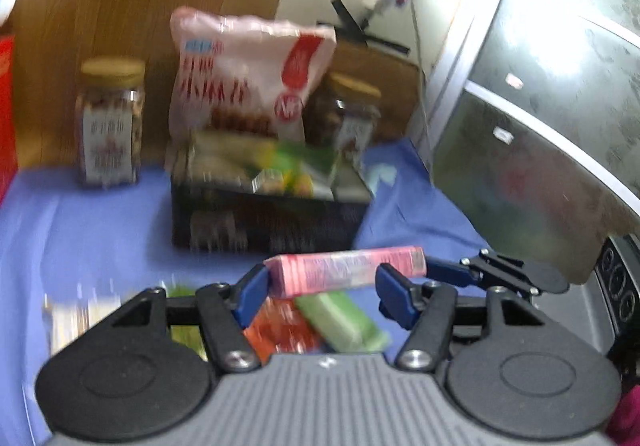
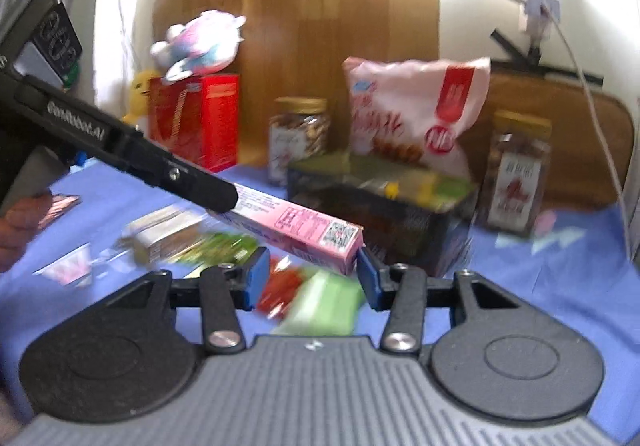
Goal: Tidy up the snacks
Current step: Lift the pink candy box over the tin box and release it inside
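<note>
While the long pink snack box [image 1: 346, 270] hangs clear of the blue-covered desk [image 1: 80, 230], carried by its two ends, the thing to get right is keeping both grips level with each other; the left gripper [image 1: 320, 288] has its blue jaws closed across one end of the box, and in the right wrist view the right gripper [image 2: 310, 276] has its right jaw against the other end, by the printed code, though blur leaves me unable to tell whether the left jaw presses too. The black storage bin [image 1: 268, 217] stands just beyond the box, already holding yellow and green packets, with a large pink snack bag [image 1: 248, 73] upright at its back and a nut jar [image 1: 112, 125] to either side. Judging from this, the step in hand is to carry the box over to the bin and lay it inside; both hands should travel together so the box neither twists nor slips, the box should clear the bin's near wall before coming down, and it should be kept low enough not to tip the bag. Loose red and green packets [image 2: 320, 302] lie on the desk below, not yet sorted.
</note>
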A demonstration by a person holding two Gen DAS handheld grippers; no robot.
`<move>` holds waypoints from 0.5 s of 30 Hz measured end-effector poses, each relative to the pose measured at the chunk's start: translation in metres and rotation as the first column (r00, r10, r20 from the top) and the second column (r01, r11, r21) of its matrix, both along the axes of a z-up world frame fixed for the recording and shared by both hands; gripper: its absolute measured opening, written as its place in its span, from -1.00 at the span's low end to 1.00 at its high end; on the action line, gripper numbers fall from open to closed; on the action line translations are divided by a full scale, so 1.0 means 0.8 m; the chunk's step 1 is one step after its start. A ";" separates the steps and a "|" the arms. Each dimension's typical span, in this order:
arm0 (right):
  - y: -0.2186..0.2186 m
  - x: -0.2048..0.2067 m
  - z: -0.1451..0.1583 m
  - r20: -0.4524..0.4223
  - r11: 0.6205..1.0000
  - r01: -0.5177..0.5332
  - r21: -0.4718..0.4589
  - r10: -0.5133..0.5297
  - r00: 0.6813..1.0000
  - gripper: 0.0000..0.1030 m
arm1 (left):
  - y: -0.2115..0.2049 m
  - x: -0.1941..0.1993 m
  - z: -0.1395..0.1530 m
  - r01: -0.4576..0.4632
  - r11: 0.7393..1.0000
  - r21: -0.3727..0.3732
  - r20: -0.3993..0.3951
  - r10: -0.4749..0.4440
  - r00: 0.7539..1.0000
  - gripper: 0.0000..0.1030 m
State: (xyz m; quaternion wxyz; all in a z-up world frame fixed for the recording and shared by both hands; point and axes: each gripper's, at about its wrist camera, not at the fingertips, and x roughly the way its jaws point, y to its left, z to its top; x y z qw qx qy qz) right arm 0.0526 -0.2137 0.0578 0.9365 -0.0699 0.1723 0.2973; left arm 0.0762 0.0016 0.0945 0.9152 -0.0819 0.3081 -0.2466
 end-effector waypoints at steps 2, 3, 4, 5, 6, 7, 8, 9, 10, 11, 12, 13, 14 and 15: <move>0.005 0.024 0.003 0.015 1.000 0.020 -0.012 -0.020 1.000 -0.02 | -0.003 0.031 0.005 -0.019 1.000 -0.007 0.009 0.019 1.000 0.15; 0.004 0.037 0.004 0.022 1.000 0.024 -0.015 -0.024 0.999 -0.02 | -0.004 0.043 0.007 -0.027 1.000 -0.010 0.014 0.027 1.000 0.15; 0.004 0.052 0.006 0.024 0.999 0.028 -0.016 -0.028 0.999 -0.02 | -0.005 0.058 0.008 -0.036 0.999 -0.011 0.018 0.036 0.999 0.15; 0.003 0.065 0.007 0.023 0.999 0.031 -0.013 -0.031 0.999 -0.02 | -0.007 0.072 0.009 -0.044 0.999 -0.009 0.023 0.044 0.999 0.15; 0.002 0.077 0.006 0.021 0.999 0.037 -0.011 -0.037 0.999 -0.02 | -0.008 0.088 0.009 -0.049 0.999 -0.005 0.027 0.049 0.998 0.15; 0.003 0.090 0.007 0.017 0.999 0.044 -0.010 -0.044 0.999 -0.01 | -0.009 0.102 0.007 -0.056 0.998 0.001 0.027 0.056 0.998 0.15; 0.003 0.106 0.006 0.014 0.999 0.053 -0.005 -0.053 0.998 -0.01 | -0.011 0.117 0.004 -0.062 0.998 0.008 0.026 0.062 0.998 0.18; 0.004 0.117 0.004 0.014 0.998 0.062 -0.004 -0.062 0.998 0.02 | -0.015 0.134 0.000 -0.066 0.998 0.017 0.025 0.066 0.998 0.18; 0.005 0.130 0.000 0.015 0.997 0.079 -0.010 -0.079 0.997 0.03 | -0.018 0.149 -0.005 -0.072 0.997 0.031 0.025 0.071 0.997 0.24; 0.007 0.138 -0.003 0.008 0.995 0.095 -0.016 -0.095 0.995 0.03 | -0.022 0.162 -0.012 -0.083 0.995 0.052 0.018 0.082 0.996 0.27; 0.004 0.143 -0.006 0.007 0.994 0.111 0.008 -0.111 0.994 0.17 | -0.026 0.175 -0.020 -0.098 0.993 0.072 0.002 0.098 0.995 0.27; 0.002 0.146 -0.007 -0.001 0.992 0.124 0.016 -0.124 0.992 0.19 | -0.027 0.184 -0.027 -0.102 0.992 0.076 -0.020 0.104 0.994 0.27; 0.000 0.145 -0.008 0.003 0.991 0.130 0.022 -0.130 0.991 0.19 | -0.026 0.188 -0.032 -0.098 0.993 0.065 -0.033 0.101 0.994 0.27; -0.002 0.140 -0.009 0.018 0.990 0.139 0.025 -0.140 0.990 0.19 | -0.025 0.188 -0.034 -0.094 0.994 0.049 -0.034 0.096 0.995 0.27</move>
